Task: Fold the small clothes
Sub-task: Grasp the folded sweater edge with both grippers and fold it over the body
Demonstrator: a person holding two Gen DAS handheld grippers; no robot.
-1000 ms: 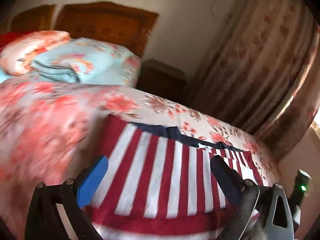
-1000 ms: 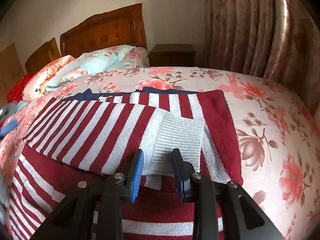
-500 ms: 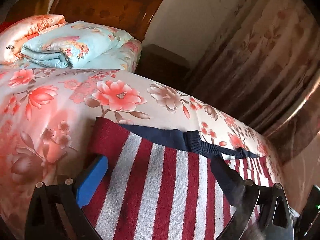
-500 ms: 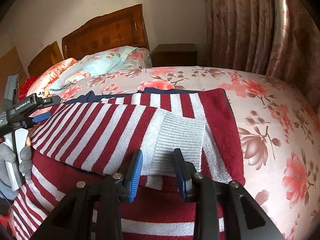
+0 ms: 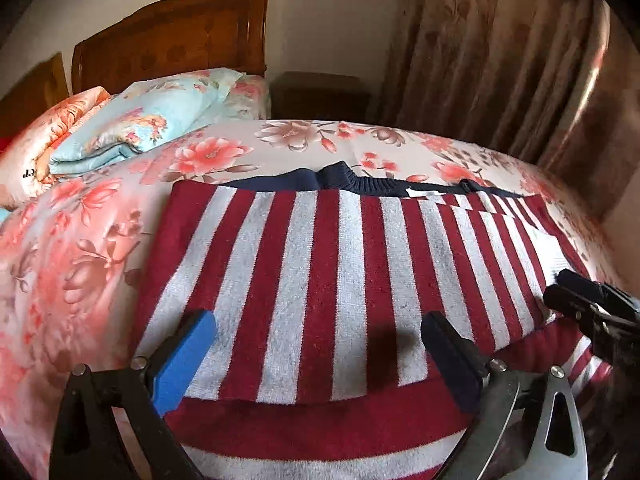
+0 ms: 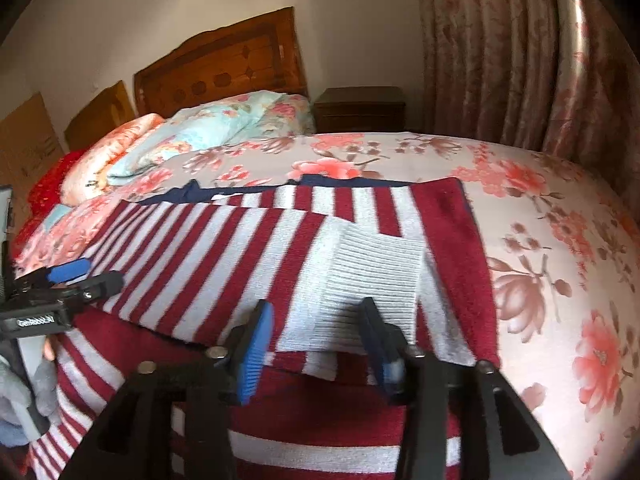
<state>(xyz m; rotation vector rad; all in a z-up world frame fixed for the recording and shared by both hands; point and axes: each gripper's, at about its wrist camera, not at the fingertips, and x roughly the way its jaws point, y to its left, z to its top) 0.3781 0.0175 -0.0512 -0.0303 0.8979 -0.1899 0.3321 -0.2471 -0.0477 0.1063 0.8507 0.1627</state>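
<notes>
A red-and-white striped sweater (image 5: 320, 260) with a navy collar (image 5: 344, 178) lies on the floral bedspread (image 5: 80, 240), its sleeves folded across the body. My left gripper (image 5: 318, 328) hovers open over the folded striped sleeve, with nothing between its blue pads. The same gripper (image 6: 80, 276) shows at the left edge of the right wrist view. My right gripper (image 6: 316, 312) is opening. The sleeve's grey ribbed cuff (image 6: 372, 272) lies between its fingers, and the pads stand off it. That gripper's tip (image 5: 580, 300) appears at the right of the left wrist view.
Folded quilts and pillows (image 5: 132, 120) are stacked by the wooden headboard (image 5: 172, 40). A dark nightstand (image 6: 360, 108) stands beside floral curtains (image 6: 520, 60). The bed's edge drops away at the right (image 6: 600, 320). A gloved hand (image 6: 40, 380) holds the left gripper.
The left gripper swung from the sweater's left edge to over its middle and dropped a little. The right gripper's jaws widened around the grey cuff, which now lies free.
</notes>
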